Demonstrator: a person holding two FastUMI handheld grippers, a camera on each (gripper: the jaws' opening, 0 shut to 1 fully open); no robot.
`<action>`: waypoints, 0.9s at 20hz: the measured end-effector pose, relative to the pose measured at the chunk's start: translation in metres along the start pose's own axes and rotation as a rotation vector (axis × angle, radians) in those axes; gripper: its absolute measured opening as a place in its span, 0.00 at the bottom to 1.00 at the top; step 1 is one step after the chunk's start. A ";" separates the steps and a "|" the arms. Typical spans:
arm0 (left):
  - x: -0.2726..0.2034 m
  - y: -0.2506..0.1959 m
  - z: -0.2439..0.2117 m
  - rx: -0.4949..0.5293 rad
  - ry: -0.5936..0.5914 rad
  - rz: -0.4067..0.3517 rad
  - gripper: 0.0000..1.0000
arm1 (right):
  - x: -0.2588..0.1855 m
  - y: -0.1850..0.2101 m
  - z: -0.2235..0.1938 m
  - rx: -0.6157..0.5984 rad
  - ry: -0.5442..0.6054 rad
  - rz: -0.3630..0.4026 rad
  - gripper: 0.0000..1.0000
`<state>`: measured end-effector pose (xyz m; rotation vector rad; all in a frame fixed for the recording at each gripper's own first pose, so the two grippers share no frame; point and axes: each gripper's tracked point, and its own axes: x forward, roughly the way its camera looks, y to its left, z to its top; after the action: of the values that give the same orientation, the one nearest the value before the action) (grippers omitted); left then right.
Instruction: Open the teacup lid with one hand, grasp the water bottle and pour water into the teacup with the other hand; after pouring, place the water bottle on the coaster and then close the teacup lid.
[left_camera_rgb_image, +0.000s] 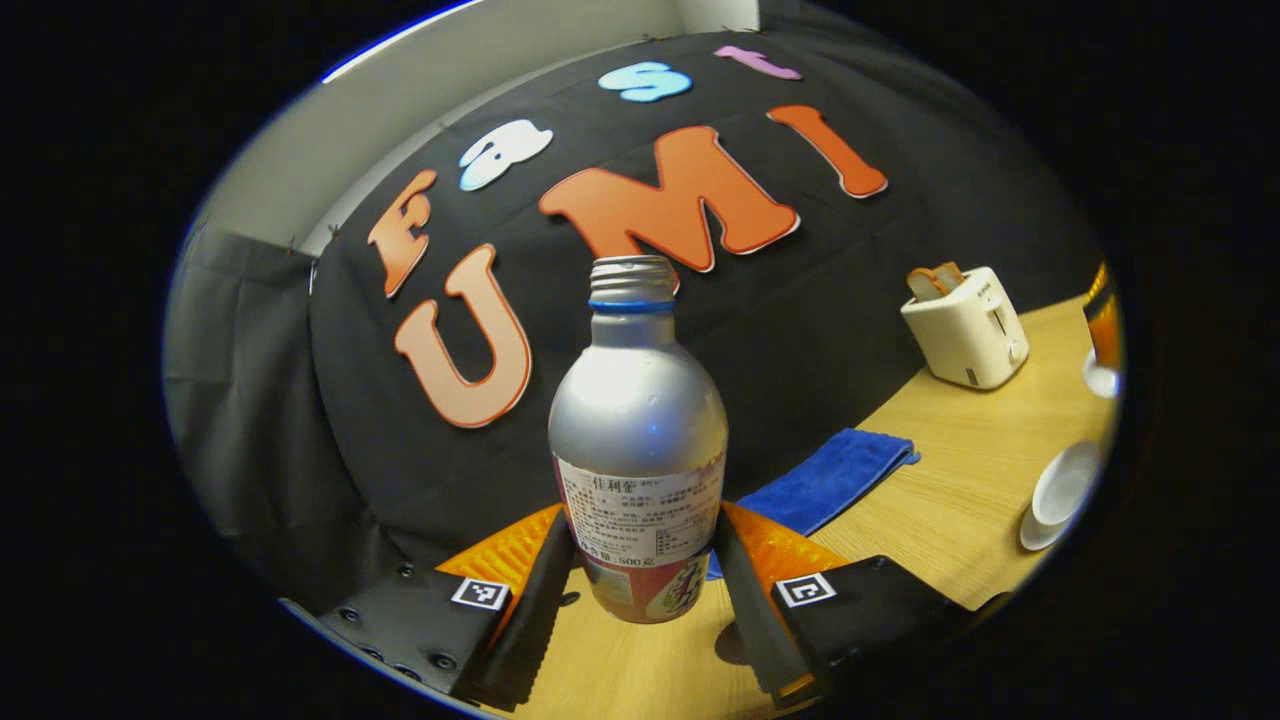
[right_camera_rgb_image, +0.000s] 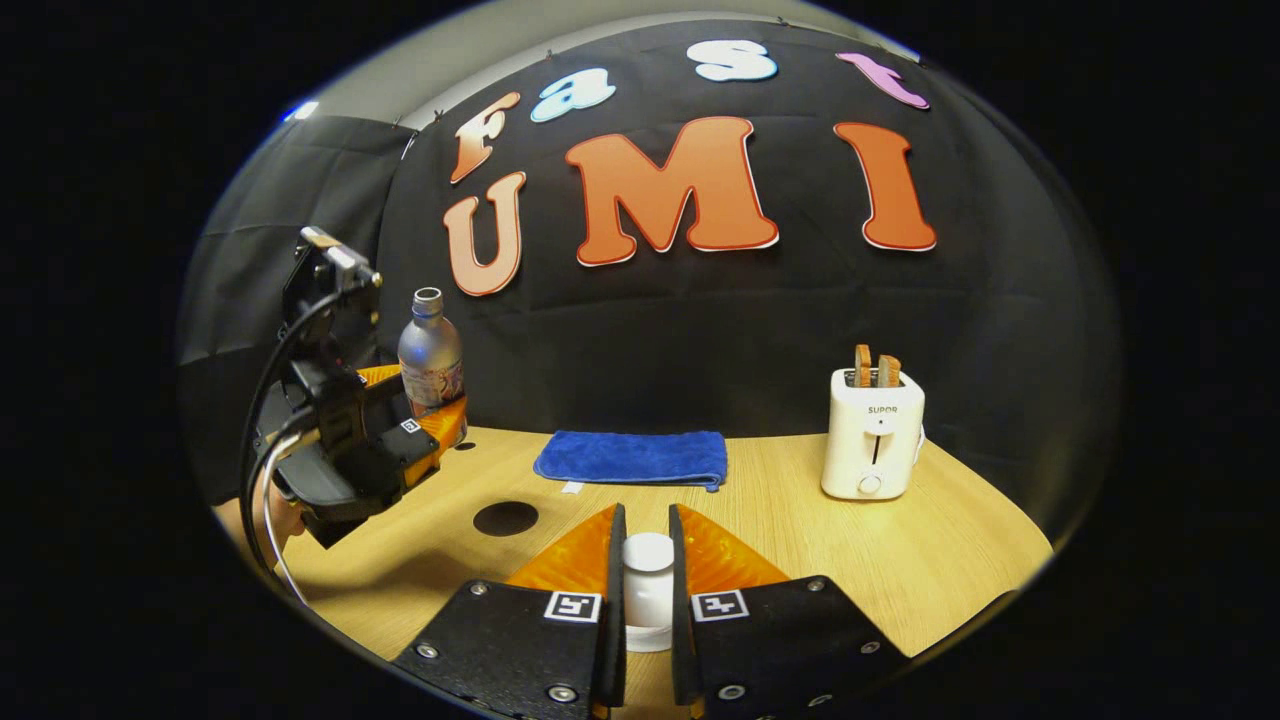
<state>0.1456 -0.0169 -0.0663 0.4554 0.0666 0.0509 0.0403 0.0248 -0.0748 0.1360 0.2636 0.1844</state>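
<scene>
In the left gripper view, the water bottle (left_camera_rgb_image: 640, 440) is grasped low on its body between the two fingers (left_camera_rgb_image: 545, 590) of the left gripper (left_camera_rgb_image: 640, 590), one pressed against each side of the label. The bottle is held upright, its mouth uncapped, and its base is seen just above the worktop (left_camera_rgb_image: 960, 470); whether it touches cannot be told. Bare wood lies to the right of it as far as a folded blue cloth (left_camera_rgb_image: 830, 480), a white toaster (left_camera_rgb_image: 965, 325) near the back wall, and a white cup on a saucer (left_camera_rgb_image: 1060, 495) at the far right rim.

In the right gripper view, the fingers (right_camera_rgb_image: 612, 590) of the right gripper (right_camera_rgb_image: 648, 590) are clenched on the white lid (right_camera_rgb_image: 648, 565), which is pinched between them above the worktop's near edge. A round dark coaster (right_camera_rgb_image: 505, 518) lies just ahead to the left, with open wood around it. Beyond it, the left gripper and the bottle are seen at the worktop's left edge. The cloth lies flat near the back wall, and the toaster stands well apart to the right, with clear surface between.
</scene>
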 end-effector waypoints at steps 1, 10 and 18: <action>0.006 -0.001 -0.006 -0.059 0.022 -0.006 0.81 | 0.002 0.001 -0.004 -0.007 0.009 -0.002 0.19; 0.009 -0.008 -0.016 -0.308 0.143 -0.057 0.80 | 0.028 0.000 -0.045 -0.047 0.108 -0.010 0.19; 0.005 -0.011 -0.024 -0.344 0.187 -0.081 0.80 | 0.043 0.004 -0.071 -0.046 0.155 -0.001 0.19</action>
<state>0.1491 -0.0160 -0.0935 0.1028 0.2562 0.0243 0.0610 0.0453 -0.1526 0.0757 0.4133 0.2002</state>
